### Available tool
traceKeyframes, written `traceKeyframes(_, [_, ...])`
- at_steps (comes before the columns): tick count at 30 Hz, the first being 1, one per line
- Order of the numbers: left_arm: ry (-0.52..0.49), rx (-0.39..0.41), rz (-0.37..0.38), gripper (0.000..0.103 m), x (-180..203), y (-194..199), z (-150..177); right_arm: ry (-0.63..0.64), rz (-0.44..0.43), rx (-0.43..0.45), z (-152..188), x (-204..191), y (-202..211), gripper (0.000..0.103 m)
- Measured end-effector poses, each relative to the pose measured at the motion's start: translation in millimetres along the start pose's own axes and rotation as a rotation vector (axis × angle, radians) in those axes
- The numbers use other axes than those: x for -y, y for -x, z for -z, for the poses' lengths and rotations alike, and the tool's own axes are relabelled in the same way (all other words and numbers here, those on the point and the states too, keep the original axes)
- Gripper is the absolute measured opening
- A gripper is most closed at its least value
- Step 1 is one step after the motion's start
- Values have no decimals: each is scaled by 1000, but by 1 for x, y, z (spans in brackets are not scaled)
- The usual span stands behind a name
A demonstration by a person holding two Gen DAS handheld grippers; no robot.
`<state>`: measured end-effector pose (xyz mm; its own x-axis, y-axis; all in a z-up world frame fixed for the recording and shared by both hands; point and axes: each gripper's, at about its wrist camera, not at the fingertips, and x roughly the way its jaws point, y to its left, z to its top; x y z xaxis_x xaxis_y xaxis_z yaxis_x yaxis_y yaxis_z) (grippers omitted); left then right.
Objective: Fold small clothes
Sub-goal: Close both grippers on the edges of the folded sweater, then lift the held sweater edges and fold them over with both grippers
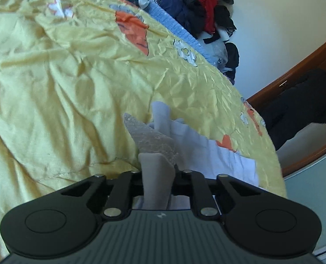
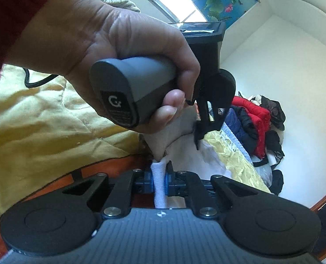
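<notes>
My left gripper (image 1: pixel 157 171) is shut on a beige-grey sock (image 1: pixel 156 176), which sticks up between its jaws above the yellow bedspread (image 1: pixel 53 77). A white-grey knitted piece (image 1: pixel 149 136) and white cloth (image 1: pixel 206 151) lie just beyond it. In the right wrist view my right gripper (image 2: pixel 158 176) is shut on the sock's white ribbed cuff (image 2: pixel 158 173); the beige sock body (image 2: pixel 163 140) stretches up from it toward the left gripper's body (image 2: pixel 206 83), held by a hand (image 2: pixel 97 44). The fingertips of both grippers are hidden by cloth.
A heap of clothes, red, navy, black and light blue (image 1: pixel 195 11), lies at the bed's far side by the white wall; it also shows in the right wrist view (image 2: pixel 257 127). A person in dark clothes (image 1: pixel 305 101) stands in a wooden doorway at the right.
</notes>
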<state>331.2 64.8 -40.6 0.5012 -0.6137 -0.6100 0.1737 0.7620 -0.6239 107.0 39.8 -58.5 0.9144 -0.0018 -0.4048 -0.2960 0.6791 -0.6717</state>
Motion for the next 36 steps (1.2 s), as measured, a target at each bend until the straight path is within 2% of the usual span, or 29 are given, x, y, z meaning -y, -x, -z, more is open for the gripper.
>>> traceKeyframes(7, [-121,53,-101,10,40,17,2,-125,-10,72,6,24,20,7])
traceKeyframes(12, [-158,80,-153,10,70,25,1,-264,-13,120,14,56,37,7])
traceKeyframes(22, [-210,100,-166,10,139,23,6,-539,-9,140,53,126,70,7])
traceKeyframes(28, [-246,94,-162,10,173,3,17,-664,7,126,80,154,79,7])
traceKeyframes(36, [-314,48,-162,10,212,-39,38,-779,20,84,123,182,78,7])
